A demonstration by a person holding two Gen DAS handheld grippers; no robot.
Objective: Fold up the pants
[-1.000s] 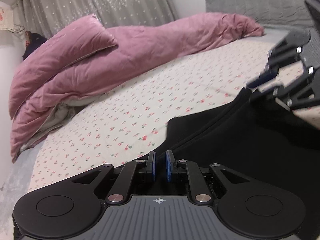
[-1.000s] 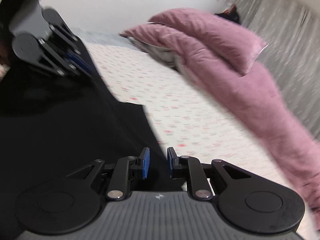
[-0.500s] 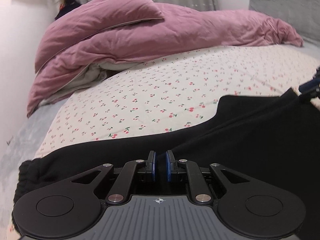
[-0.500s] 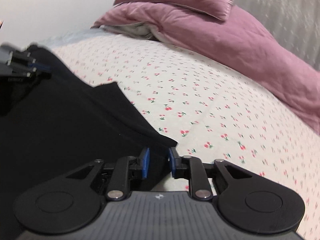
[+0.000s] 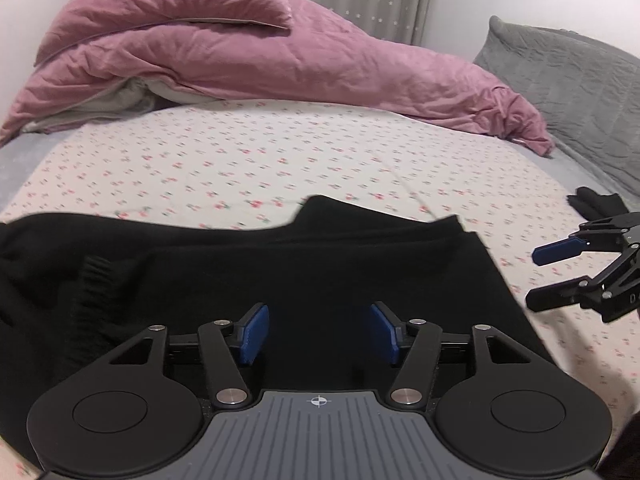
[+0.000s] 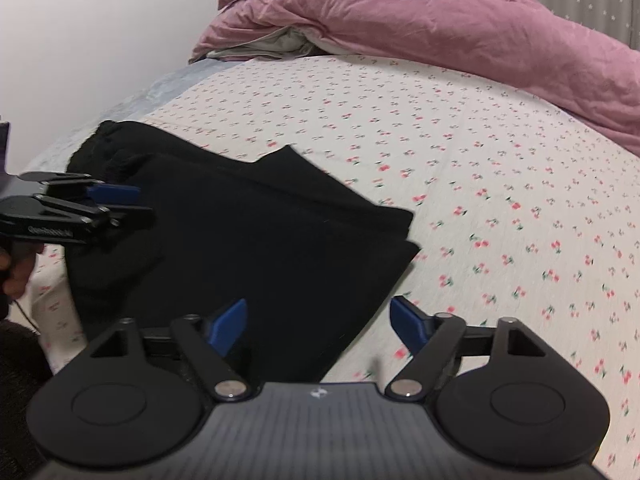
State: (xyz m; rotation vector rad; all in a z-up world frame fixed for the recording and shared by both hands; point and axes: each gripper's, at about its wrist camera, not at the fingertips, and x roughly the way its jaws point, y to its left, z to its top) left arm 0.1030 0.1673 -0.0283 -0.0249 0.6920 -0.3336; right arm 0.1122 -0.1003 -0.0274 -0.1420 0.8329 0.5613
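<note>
The black pants lie folded flat on the cherry-print bed sheet, also seen as a layered rectangle, the pants, in the right wrist view. My left gripper hovers over the near edge of the cloth, its jaws opening and its blue pads clear of the fabric. My right gripper is opening too, above the pants' near right corner, with nothing pinched. Each gripper shows in the other's view: the right gripper at the right edge, the left gripper at the left.
A pink duvet and pillow are heaped at the back of the bed. A grey cushion sits at the right, with a small dark item near it. A white wall runs along the left side.
Both grippers were shut on the pants' edge and have let it go, their jaws now spread. The cloth has dropped flat onto the bed, and both views have rolled level.
</note>
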